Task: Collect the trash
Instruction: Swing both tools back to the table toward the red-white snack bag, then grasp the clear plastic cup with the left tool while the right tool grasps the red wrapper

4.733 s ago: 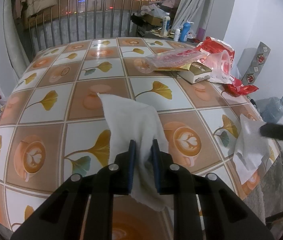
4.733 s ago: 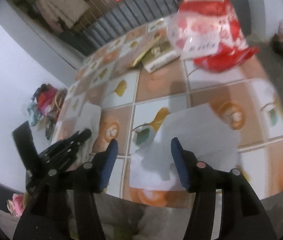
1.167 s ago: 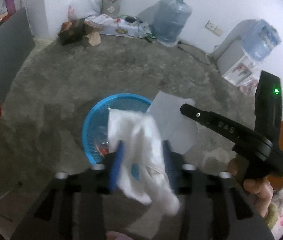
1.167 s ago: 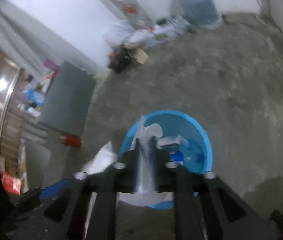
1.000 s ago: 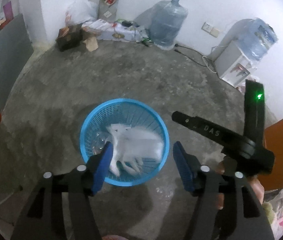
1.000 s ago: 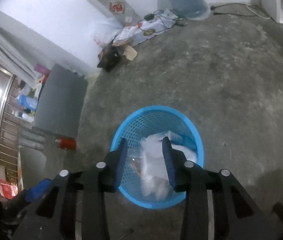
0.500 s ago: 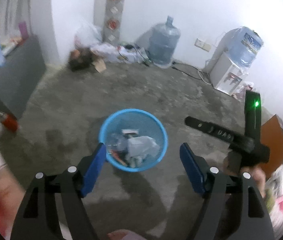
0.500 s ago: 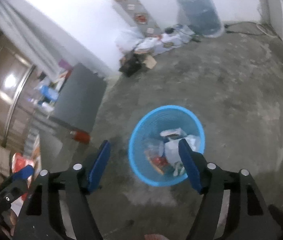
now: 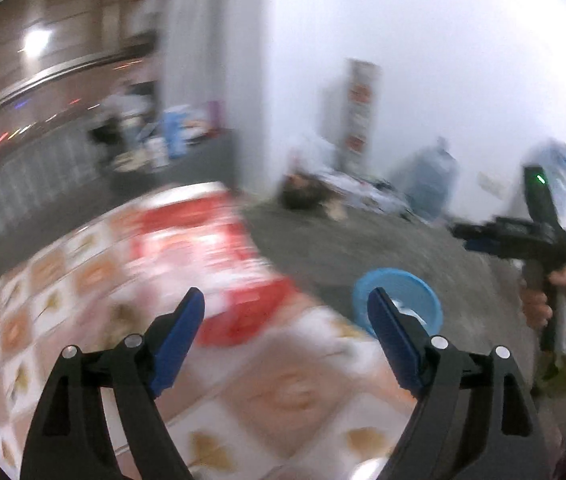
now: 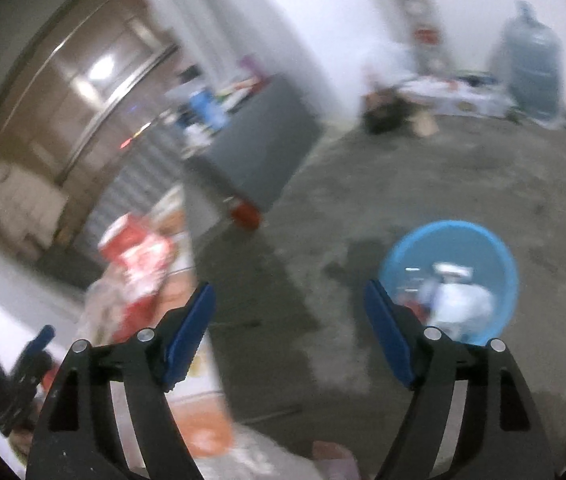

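Inventory, left to right.

Table [image 9: 291, 392], one: tiled cloth, blurred.

Red-and-white bag [image 9: 203, 248], one, lying on the table's far side, ahead of the left gripper [image 9: 285, 338]. Judged light, soft, crinkly and likely slippery; best pinched at a loose edge or fold, not across the bulk. Contents could not be told.

Left gripper, one: jaws opening wide, nothing between them.

Blue basket [image 9: 399, 280], one, on the floor beyond the table edge, holding white paper and other scraps; count of pieces could not be told.

Right gripper [image 10: 289, 330], one: jaws opening, nothing between them, with the basket seen down to its right.

Water jugs [image 9: 427, 184], two, against the far wall, well apart from the basket.
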A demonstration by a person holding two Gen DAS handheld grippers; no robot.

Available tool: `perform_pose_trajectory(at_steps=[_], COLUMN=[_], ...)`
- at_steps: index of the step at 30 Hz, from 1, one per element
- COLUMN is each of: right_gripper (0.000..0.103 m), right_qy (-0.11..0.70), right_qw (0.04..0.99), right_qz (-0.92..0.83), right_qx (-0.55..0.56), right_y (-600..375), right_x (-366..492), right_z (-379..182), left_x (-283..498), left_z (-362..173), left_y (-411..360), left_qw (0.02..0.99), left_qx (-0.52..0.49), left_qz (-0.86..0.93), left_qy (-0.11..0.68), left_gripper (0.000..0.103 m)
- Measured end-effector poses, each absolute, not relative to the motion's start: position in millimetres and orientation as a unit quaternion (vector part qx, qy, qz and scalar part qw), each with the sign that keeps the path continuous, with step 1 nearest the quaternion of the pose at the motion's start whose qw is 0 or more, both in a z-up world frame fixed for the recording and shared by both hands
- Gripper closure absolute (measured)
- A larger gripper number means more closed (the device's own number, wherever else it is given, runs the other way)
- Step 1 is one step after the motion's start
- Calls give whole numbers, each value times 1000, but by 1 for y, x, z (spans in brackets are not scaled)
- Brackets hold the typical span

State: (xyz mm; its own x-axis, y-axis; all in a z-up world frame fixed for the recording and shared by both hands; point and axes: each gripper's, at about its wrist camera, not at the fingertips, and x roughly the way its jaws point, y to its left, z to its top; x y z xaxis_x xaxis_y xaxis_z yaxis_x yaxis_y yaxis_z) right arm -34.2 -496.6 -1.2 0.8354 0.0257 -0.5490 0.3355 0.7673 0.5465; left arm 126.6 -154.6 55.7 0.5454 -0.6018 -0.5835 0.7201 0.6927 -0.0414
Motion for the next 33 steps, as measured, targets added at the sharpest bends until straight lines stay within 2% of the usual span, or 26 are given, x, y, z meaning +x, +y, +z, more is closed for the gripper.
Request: perform_pose_trajectory(at_steps=[6,15,18,20,21,23,26,28,33], right_gripper=[30,30,44,57,59,67,79,83,84], right_qy=[304,368,384,398,401,402,407,414,431], right_qw=[907,888,878,874,879,890,897,894,887], right_qz=[11,7,15,23,23,23,35,46,71], right_qx=[292,277,286,277,256,214,169,162,149], right_y=[-429,-388,-385,-376,-369,-355,-334,-325,-294], right_x=[66,216,242,251,252,247,243,241,235], right_z=[20,-4,-14,-19,-18,-11,-4,-4,-8], left_x=[185,254,275,287,290,295,294,289,266], left_z=[42,2,-12,-21,-24,-29,-34,-35,-33], left_y=[-56,-39,-45,-47,-48,-47,-43,-38,-18], left_qw=[904,889,882,875,871,863,859,857,854], left_qx=[14,0,7,3,2,-1,-4,-7,-11], left_qz=[-294,-288,-289,-288,-287,-287,-292,-297,-297], left_qy=[311,355,372,390,399,415,420,421,427], left_gripper=[21,21,22,33,37,53,64,68,68])
